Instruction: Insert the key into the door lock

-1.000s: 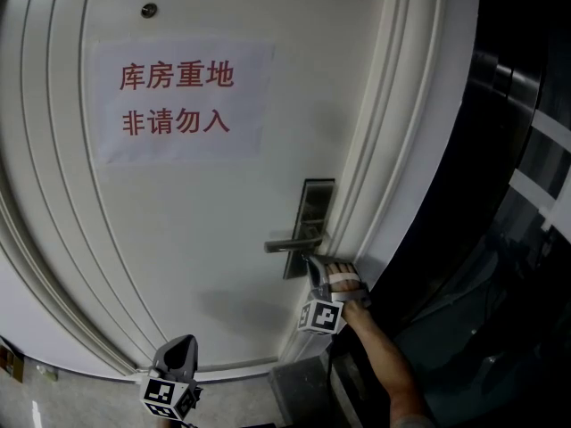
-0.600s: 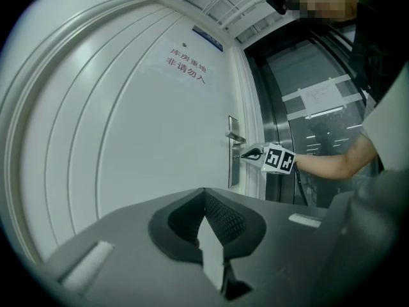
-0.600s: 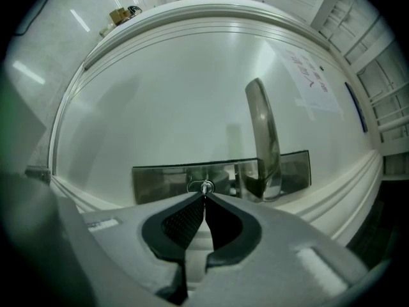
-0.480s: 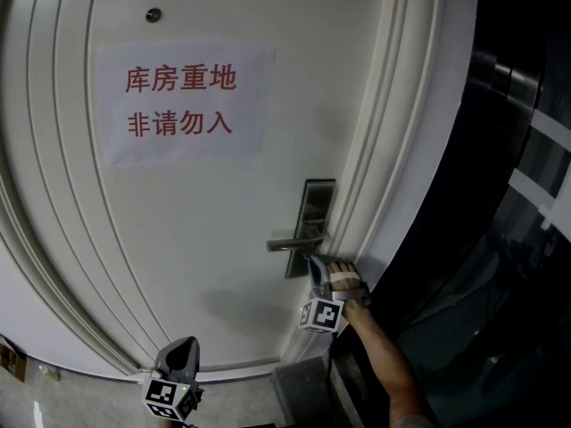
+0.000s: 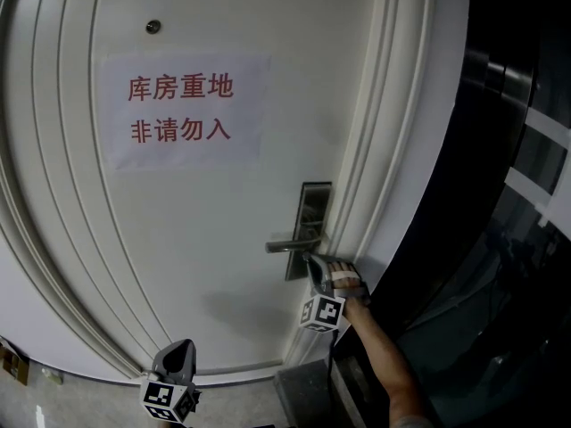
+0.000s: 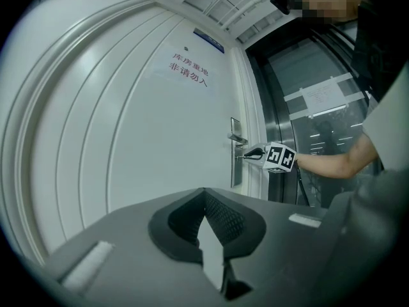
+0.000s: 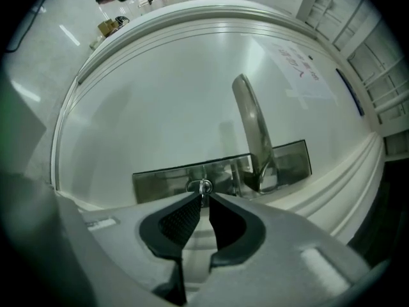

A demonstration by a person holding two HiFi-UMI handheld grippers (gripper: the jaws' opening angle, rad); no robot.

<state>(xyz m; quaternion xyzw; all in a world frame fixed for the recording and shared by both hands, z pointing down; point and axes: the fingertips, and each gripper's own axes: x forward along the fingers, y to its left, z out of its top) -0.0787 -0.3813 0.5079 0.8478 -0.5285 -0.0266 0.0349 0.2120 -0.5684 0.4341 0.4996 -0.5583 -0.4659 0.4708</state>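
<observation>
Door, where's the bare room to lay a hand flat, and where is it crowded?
Free: the wide blank panel of the door between the paper sign above and the bottom edge, left of the lock plate. Crowded: the lock side, where the handle, key and right gripper bunch; its jaws have just been opening, key at their tips.

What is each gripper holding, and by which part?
Nothing. The jaws of the right gripper have just been opening; the key sits ungripped between their tips, in the door lock. The left gripper is shut, empty.
</observation>
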